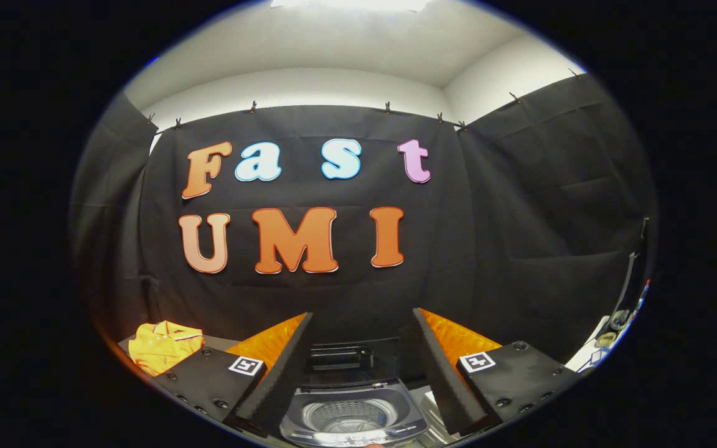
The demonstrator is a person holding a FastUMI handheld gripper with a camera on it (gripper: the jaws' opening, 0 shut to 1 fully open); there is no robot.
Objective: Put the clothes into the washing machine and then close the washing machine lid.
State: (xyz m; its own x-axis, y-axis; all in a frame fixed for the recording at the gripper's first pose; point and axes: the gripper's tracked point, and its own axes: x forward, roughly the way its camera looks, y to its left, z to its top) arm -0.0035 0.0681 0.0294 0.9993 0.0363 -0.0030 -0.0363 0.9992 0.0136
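While the gripper (358, 367) hangs with its two fingers spread wide and nothing held between them, a small toy-like washing machine (353, 417) sits in the gap between the fingers, close below them. Its lid (341, 359) stands raised at the back, dark and upright, and the round ribbed drum (349, 417) lies open to view, with no clothing visible inside it. A crumpled yellow-orange garment (162, 345) with a pale collar lies on the table (218, 340) off to the left, beyond the left finger and well apart from the machine. The tabletop there looks grey and flat; its near part is hidden behind the gripper's body. Black cloth (520, 236) hangs as the booth's wall behind and to the right, pinned by small clips (387, 106) along its top edge, with folds and creases showing. Above the cloth runs a pale wall (309, 84) and a white ceiling (358, 37) with a bright light (349, 4). At the far right a few small objects (613, 326) lie on a pale surface, too small to make out.
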